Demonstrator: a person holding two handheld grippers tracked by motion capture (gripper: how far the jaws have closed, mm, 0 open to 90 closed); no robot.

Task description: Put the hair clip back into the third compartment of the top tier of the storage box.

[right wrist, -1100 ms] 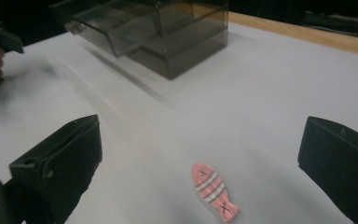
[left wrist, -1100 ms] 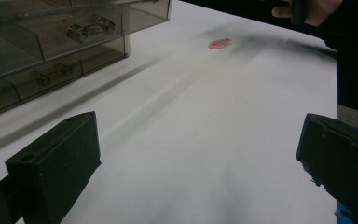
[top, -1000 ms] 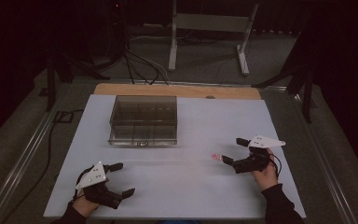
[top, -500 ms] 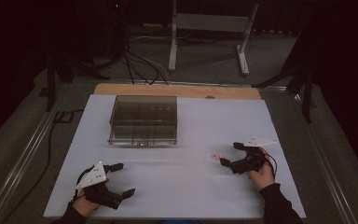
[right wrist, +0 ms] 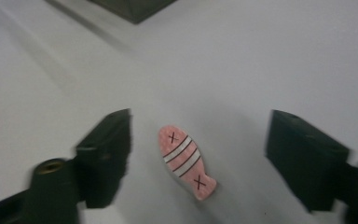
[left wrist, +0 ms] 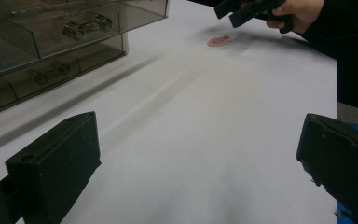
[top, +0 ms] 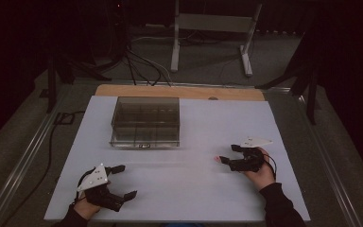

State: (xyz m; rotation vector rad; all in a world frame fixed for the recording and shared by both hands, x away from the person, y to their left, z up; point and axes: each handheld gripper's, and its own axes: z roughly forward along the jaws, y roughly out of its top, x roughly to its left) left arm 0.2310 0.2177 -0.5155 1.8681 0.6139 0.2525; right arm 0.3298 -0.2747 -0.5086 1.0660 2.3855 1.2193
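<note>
A small pink fish-shaped piece (right wrist: 186, 161) with dark stripes and two crosses lies flat on the white table. My right gripper (right wrist: 200, 158) is low over it with one jaw on each side. Its jaws have just been closing, and a gap still shows between each pad and the piece. From above, the piece (top: 217, 159) lies at the tips of the right gripper (top: 229, 154). My left gripper (top: 124, 181) rests at the near left, open, with nothing between its fingers (left wrist: 51, 172). The left gripper view also catches the pink piece (left wrist: 219, 40) under the right gripper (left wrist: 247, 7).
A clear plastic compartment box (top: 145, 122) stands at the back centre-left of the white sheet (top: 194, 189); small metal parts show inside it (left wrist: 81, 25). A wooden strip (top: 179, 91) edges the far side. Cables and a stand's legs lie on the floor beyond.
My right gripper has sunk and shifted slightly left toward the pink piece, and its jaws stand narrower. The left gripper has not moved.
</note>
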